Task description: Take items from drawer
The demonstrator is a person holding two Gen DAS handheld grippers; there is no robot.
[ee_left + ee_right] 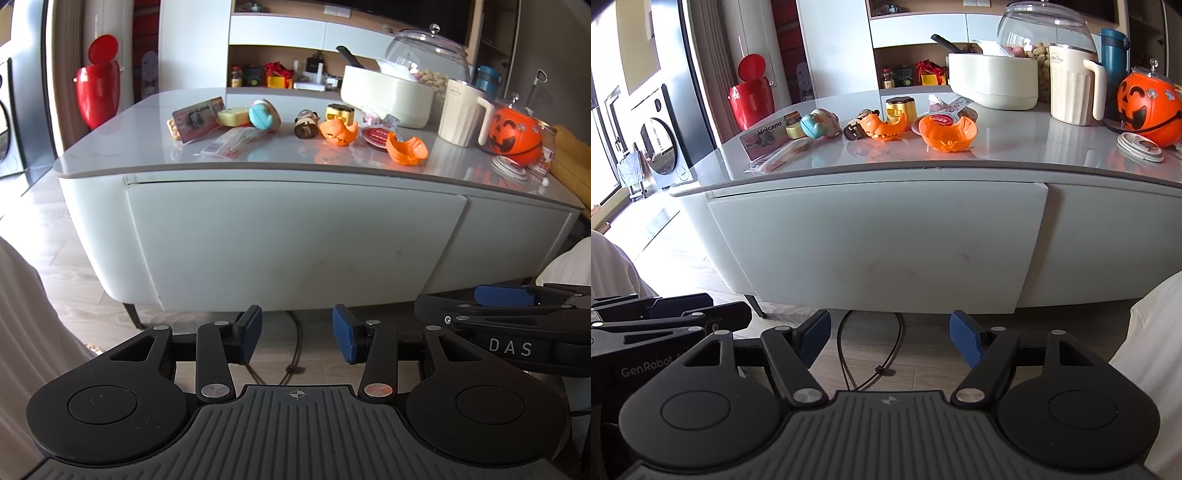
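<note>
Presently both claws are held low before the bench (110, 155), side by side. Left claw (295, 338): jaws parted, nothing between. Right claw (890, 338): jaws parted wider, likewise empty. The drawer (291, 240) is seen at 12 o'clock from each claw, its white front tilted and slightly ajar. Small toys are scattered on the benchtop, an orange pumpkin bucket (513, 134) at 2 o'clock.

orange shells (338, 132): 2 | pumpkin bucket (511, 134): 1 | cream jug (463, 112): 1 | drawer fronts (291, 243): 2
</note>
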